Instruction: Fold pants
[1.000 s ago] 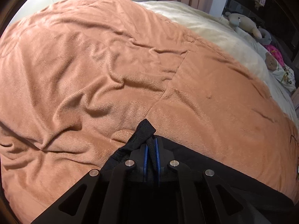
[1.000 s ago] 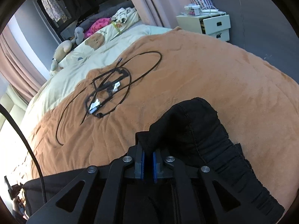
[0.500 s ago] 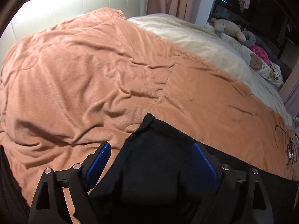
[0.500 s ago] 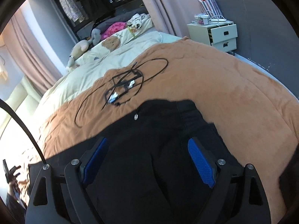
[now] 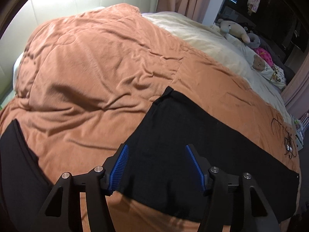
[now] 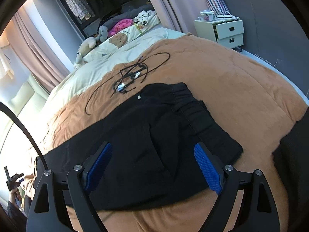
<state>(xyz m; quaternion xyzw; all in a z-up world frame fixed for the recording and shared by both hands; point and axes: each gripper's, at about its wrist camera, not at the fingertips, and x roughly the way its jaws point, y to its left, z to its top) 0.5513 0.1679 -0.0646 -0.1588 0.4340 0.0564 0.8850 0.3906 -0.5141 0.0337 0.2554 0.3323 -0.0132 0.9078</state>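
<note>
Left wrist: left claw (image 5: 156, 166) spread wide, empty, above pants (image 5: 193, 145).

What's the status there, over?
Left hand-held gripper open, right hand-held gripper open, both empty. Black pants lying on orange blanket. Black cable tangle beside the waistband, apart from it.

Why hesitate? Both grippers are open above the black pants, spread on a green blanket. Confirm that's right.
Not quite: the blanket is orange-brown, not green, as both wrist views show. The rest holds: the left gripper and right gripper are open above the black pants.
</note>
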